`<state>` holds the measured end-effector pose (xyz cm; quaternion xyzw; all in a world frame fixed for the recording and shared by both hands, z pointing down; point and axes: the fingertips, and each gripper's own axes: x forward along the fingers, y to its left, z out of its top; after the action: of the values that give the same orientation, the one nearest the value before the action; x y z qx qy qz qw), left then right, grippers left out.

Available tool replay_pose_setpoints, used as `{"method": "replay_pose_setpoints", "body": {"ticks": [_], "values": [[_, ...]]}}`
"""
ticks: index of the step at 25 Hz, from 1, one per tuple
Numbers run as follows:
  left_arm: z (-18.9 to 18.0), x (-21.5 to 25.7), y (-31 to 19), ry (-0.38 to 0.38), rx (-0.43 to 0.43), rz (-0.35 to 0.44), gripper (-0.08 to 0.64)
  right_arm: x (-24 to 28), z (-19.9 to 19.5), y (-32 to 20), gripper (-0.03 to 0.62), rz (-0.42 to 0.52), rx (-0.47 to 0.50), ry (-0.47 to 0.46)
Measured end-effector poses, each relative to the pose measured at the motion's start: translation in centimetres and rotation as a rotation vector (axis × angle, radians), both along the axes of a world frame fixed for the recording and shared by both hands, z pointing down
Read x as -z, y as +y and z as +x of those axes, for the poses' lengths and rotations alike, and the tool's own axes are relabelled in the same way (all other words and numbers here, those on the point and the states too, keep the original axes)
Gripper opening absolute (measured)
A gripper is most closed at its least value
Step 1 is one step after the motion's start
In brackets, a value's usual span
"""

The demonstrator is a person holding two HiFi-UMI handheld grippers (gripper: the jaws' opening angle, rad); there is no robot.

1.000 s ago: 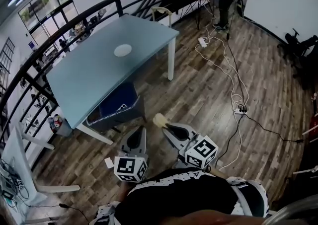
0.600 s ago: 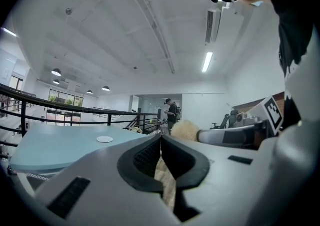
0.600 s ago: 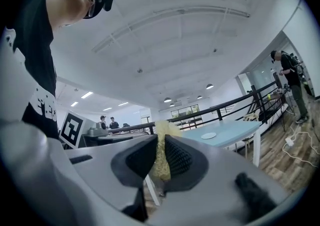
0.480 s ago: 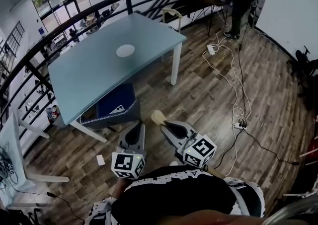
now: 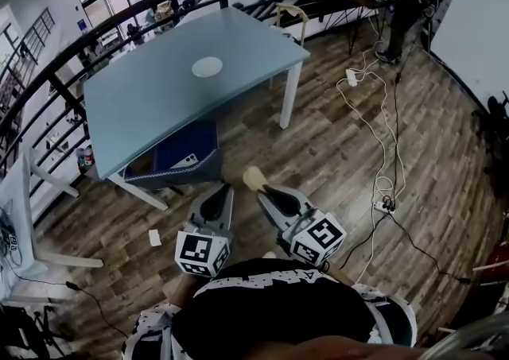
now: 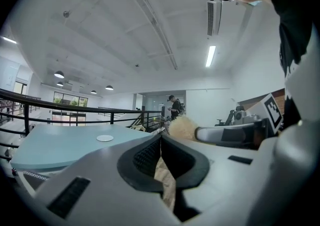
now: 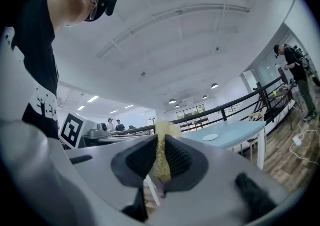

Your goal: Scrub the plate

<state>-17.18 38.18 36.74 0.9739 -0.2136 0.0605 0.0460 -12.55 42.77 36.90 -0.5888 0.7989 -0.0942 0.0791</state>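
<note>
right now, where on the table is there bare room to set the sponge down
Only the white plate sits on the blue table, near its middle. Bare: the stretch from the plate to the left end, and the strip between plate and near edge. Crowded: the blue bin underneath, cables on the floor to the right.

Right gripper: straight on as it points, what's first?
The right gripper, shut on a yellowish sponge, likely meets the near edge of the light blue rectangular table; height unclear, possibly the dark blue bin beneath.
</note>
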Motion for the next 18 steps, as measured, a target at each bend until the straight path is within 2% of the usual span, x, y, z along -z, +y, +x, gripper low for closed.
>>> {"method": "replay_pose_setpoints", "body": {"ticks": [3, 9, 18], "values": [[1.4, 0.3, 0.3, -0.010, -0.019, 0.030, 0.014, 0.1, 1.3, 0.3, 0.052, 0.006, -0.014, 0.016], [3.1, 0.3, -0.5, 0.041, -0.013, -0.024, 0.014, -0.1, 3.2, 0.2, 0.052, 0.002, -0.022, 0.032], [3.9, 0.3, -1.1, 0.010, 0.027, 0.003, 0.014, -0.5, 4.5, -0.8, 0.052, -0.014, 0.019, 0.030]]}}
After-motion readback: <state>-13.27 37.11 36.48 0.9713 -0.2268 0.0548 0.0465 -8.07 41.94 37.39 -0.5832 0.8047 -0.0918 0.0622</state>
